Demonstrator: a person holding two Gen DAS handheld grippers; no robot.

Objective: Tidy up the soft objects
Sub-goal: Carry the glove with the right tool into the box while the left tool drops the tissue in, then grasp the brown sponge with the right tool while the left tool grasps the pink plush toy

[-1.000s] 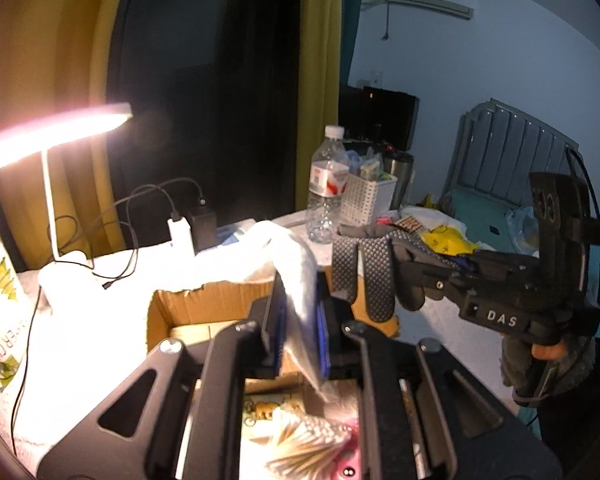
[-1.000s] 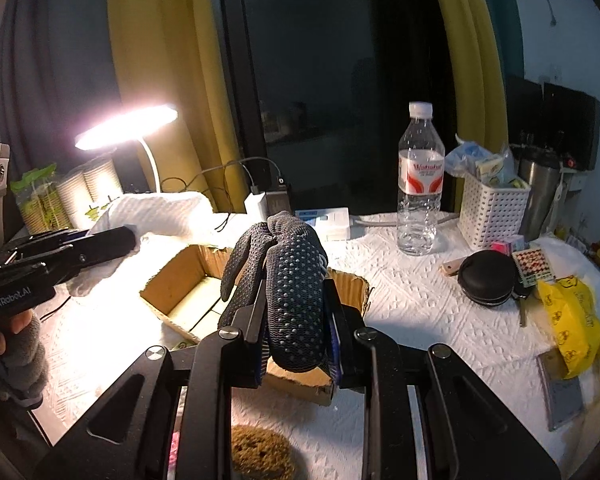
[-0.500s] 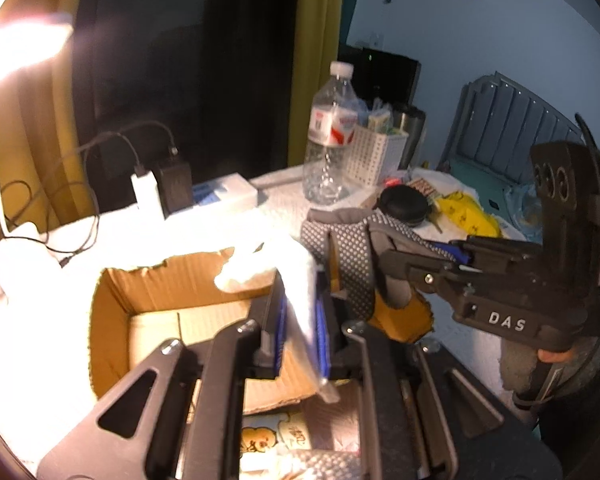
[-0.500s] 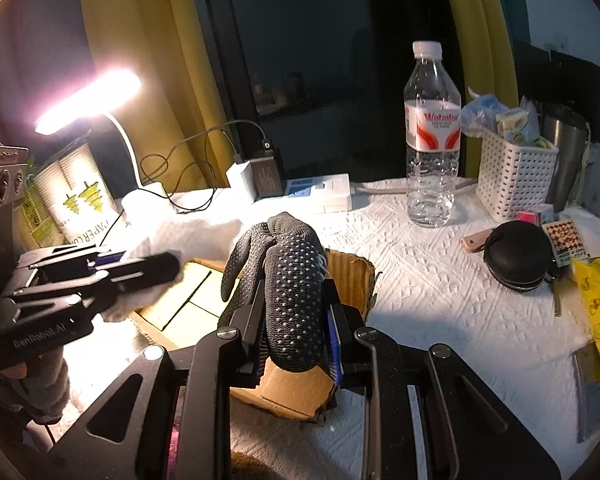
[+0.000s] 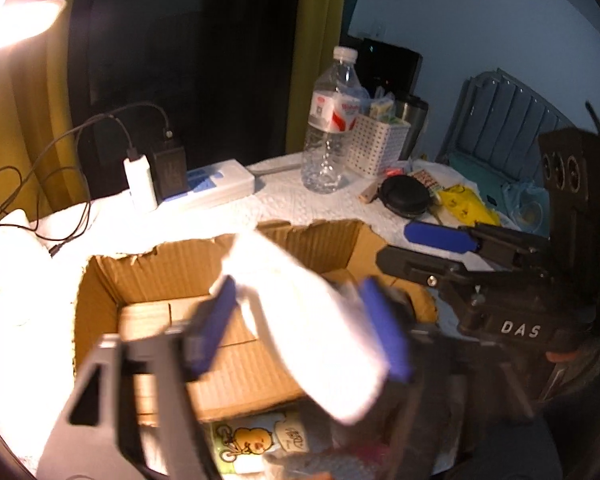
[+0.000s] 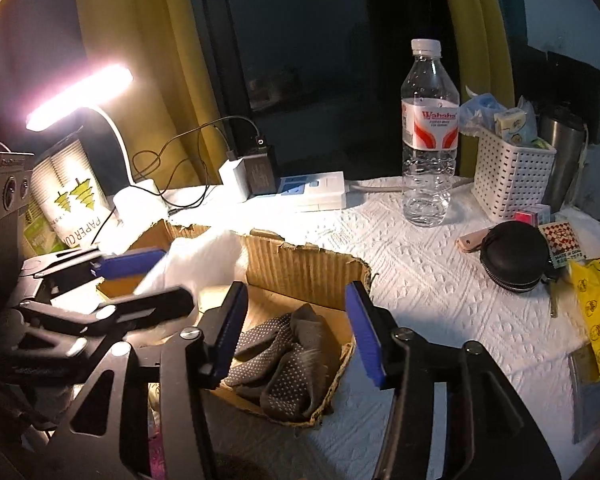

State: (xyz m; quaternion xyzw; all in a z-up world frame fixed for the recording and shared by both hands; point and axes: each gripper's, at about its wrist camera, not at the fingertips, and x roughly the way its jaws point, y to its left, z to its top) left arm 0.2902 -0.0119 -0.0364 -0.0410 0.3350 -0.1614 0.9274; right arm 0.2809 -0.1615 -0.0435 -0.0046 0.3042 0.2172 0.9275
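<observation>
A torn cardboard box sits on the white-covered table and also shows in the left wrist view. A dark dotted glove lies loose in the box's near corner. My right gripper is open above it, and shows open from the side in the left wrist view. A white cloth hangs blurred between the spread jaws of my left gripper, over the box. The cloth and my open left gripper also show in the right wrist view.
A water bottle, white basket, power strip with chargers, black round case and yellow bag stand behind and right of the box. A lit desk lamp and paper-cup pack are at left.
Both grippers opened. The glove dropped from my right gripper into the box. The white cloth is slipping free of my left gripper over the box.
</observation>
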